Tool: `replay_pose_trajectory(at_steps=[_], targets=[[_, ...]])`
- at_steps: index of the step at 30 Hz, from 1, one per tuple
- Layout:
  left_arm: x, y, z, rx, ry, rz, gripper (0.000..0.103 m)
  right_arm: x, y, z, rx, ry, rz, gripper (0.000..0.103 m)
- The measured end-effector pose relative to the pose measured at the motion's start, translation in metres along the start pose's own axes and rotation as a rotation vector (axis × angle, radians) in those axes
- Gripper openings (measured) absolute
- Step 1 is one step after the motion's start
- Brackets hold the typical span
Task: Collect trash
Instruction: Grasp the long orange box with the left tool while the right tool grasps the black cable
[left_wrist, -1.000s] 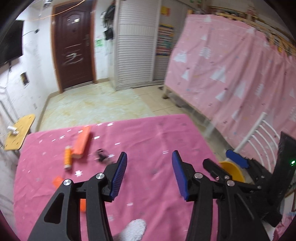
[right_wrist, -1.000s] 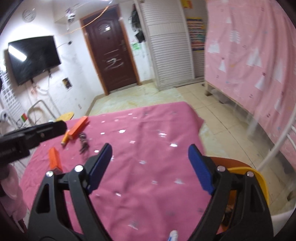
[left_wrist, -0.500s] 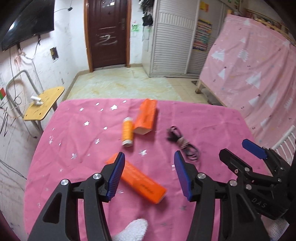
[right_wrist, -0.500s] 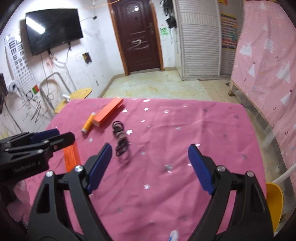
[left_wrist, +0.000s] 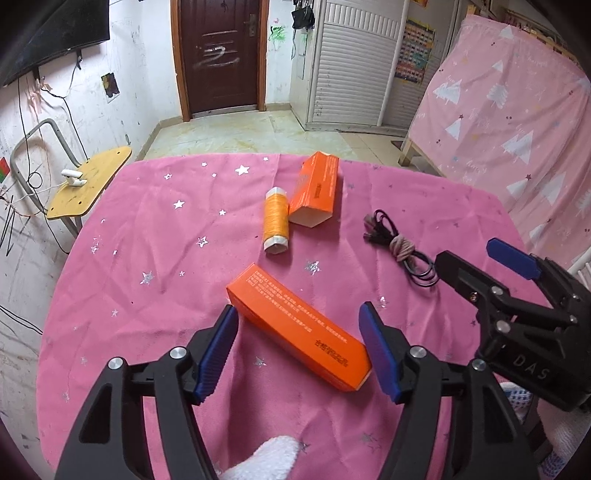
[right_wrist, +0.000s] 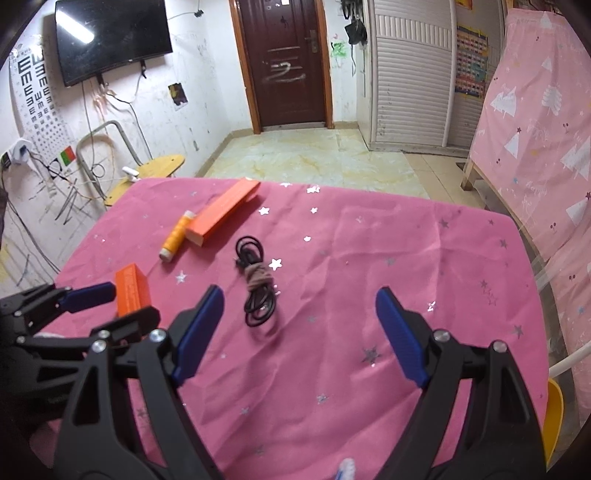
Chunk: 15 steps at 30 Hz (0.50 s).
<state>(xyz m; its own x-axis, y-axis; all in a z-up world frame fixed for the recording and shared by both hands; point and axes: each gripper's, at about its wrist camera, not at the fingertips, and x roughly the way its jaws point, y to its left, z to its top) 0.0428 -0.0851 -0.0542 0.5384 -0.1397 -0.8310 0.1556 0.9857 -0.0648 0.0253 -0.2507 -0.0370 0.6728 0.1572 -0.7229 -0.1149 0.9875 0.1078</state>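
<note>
On the pink star-print tablecloth (left_wrist: 147, 258) lie a near orange box (left_wrist: 295, 325), a far orange box (left_wrist: 314, 188), an orange thread spool (left_wrist: 275, 221) and a coiled black cable (left_wrist: 400, 251). My left gripper (left_wrist: 297, 347) is open, its blue pads on either side of the near orange box, just above it. My right gripper (right_wrist: 299, 332) is open and empty above the cloth, with the cable (right_wrist: 256, 288) just ahead to its left. The near box (right_wrist: 131, 288), spool (right_wrist: 175, 236) and far box (right_wrist: 221, 210) show in the right wrist view too.
A yellow bin (right_wrist: 554, 417) stands beside the table at the right. A small yellow wooden stool (left_wrist: 88, 181) is off the far left edge. A pink curtained bed frame (left_wrist: 517, 122) runs along the right. Tiled floor and a brown door (left_wrist: 218, 55) lie beyond.
Both grippers swung left from the table's right side toward the objects. The left gripper closed in on the near orange box; the right one now faces the cable. Both stayed open.
</note>
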Motion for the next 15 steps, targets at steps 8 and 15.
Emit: replay_pose_trajectory(at_steps=[8,15], targets=[[0.010,0.005,-0.005,0.029,-0.004,0.042,0.053,0.012,0.011,0.005,-0.025,0.019,-0.006,0.083],[0.008,0.022,-0.005,0.031,-0.018,0.063,0.022,0.029,0.035,0.010,-0.098,0.062,0.004,0.083]])
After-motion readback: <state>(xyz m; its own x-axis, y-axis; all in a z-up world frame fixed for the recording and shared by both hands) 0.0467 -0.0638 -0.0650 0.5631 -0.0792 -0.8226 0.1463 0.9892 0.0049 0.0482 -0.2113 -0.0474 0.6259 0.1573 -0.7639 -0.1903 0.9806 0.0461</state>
